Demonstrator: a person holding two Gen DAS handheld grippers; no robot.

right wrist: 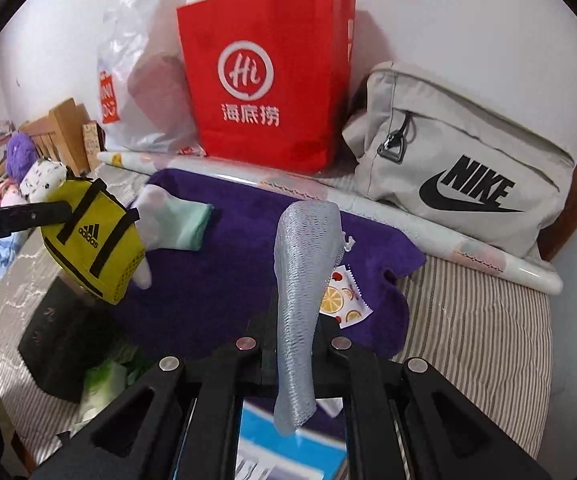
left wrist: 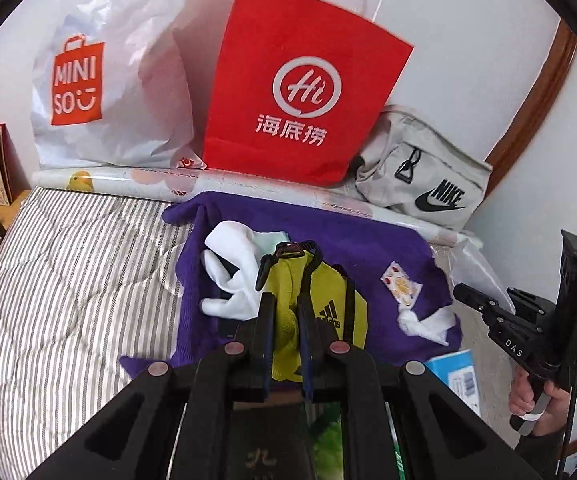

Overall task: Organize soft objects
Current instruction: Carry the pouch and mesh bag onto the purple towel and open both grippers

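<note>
A bed with a grey-striped quilt (left wrist: 68,280) runs along a white wall, and a purple fleece blanket (right wrist: 216,280) lies across it. Above that blanket the left gripper (left wrist: 286,320) pinches a small yellow fabric pouch with black straps (left wrist: 312,308), fingers narrow on the cloth. Above the blanket's right half the right gripper (right wrist: 288,344) clamps a pale grey mesh sleeve (right wrist: 300,280), which stands upward. White and mint socks (left wrist: 236,280) lie on the blanket's left part. Behind the blanket a red paper bag (right wrist: 264,80), a white plastic bag (left wrist: 120,80) and a grey fabric bag (right wrist: 460,168) line the wall; bare quilt lies open at both sides.
</note>
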